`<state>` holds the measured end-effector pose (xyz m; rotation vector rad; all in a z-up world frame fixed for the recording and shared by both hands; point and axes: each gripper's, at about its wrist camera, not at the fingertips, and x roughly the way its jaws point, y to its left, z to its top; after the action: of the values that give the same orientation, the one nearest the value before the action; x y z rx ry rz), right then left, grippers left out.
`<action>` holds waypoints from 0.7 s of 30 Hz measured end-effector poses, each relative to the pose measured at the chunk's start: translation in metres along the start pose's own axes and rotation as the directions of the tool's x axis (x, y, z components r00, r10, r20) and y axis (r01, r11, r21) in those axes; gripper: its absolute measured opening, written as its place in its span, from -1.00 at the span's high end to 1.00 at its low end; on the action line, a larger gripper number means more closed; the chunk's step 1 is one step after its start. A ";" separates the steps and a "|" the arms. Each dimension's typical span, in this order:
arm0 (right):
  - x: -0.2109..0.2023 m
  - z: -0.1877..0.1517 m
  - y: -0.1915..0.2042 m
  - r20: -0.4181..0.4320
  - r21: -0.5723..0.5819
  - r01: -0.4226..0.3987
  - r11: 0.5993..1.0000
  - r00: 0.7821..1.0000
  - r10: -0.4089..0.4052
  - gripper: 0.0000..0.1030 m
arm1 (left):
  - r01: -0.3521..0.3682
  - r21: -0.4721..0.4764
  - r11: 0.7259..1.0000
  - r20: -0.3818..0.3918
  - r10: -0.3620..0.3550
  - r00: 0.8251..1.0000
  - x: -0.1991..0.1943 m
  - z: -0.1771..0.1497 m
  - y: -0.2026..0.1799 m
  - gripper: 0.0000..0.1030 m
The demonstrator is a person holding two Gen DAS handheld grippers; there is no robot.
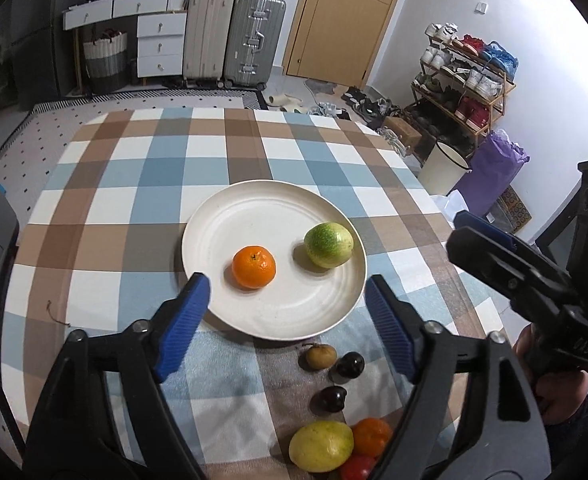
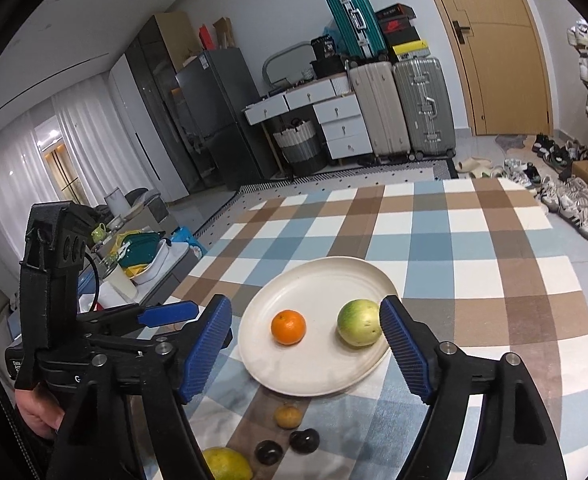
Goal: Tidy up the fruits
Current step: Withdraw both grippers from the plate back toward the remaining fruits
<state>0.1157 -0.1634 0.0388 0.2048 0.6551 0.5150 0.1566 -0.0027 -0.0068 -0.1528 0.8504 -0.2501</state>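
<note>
The white plate lies near the middle of the checked counter, and it holds two fruits: one orange mandarin at about 7 o'clock on the plate, and one green-yellow round fruit at about 3 o'clock, apart from each other. I judge that they are spaced like this so each one keeps its own place and does not roll against the other. At 6 o'clock from the plate, on the cloth, wait six more fruits: one small brown fruit, two dark cherries, one yellow lemon-like fruit, one orange fruit and one red fruit, partly hidden. Both pairs of tongs are apart and empty: the left tongs hang over the near rim, the right tongs also frame the plate.
</note>
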 end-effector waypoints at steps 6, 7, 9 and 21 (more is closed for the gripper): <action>-0.023 -0.005 0.011 0.038 -0.028 0.027 0.999 0.999 -0.026 -0.80 | -0.061 0.006 0.998 0.025 0.061 0.998 -0.019 -0.016 0.002 -0.59; -0.027 -0.006 0.012 0.044 -0.031 0.029 0.999 0.999 -0.027 -0.80 | -0.067 0.005 0.998 0.024 0.067 0.997 -0.021 -0.018 0.002 -0.61; -0.034 -0.009 0.014 0.051 -0.036 0.034 0.999 0.998 -0.032 -0.83 | -0.087 0.002 0.996 0.020 0.087 0.996 -0.024 -0.024 0.003 -0.69; -0.062 -0.028 0.028 0.075 -0.052 0.040 0.998 0.997 -0.036 -0.92 | -0.107 -0.014 0.994 0.044 0.108 0.993 -0.050 -0.053 0.003 -0.97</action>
<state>0.0455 -0.1712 0.0596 0.1603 0.5714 0.4857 0.0849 0.0119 -0.0062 -0.1228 0.8131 -0.1399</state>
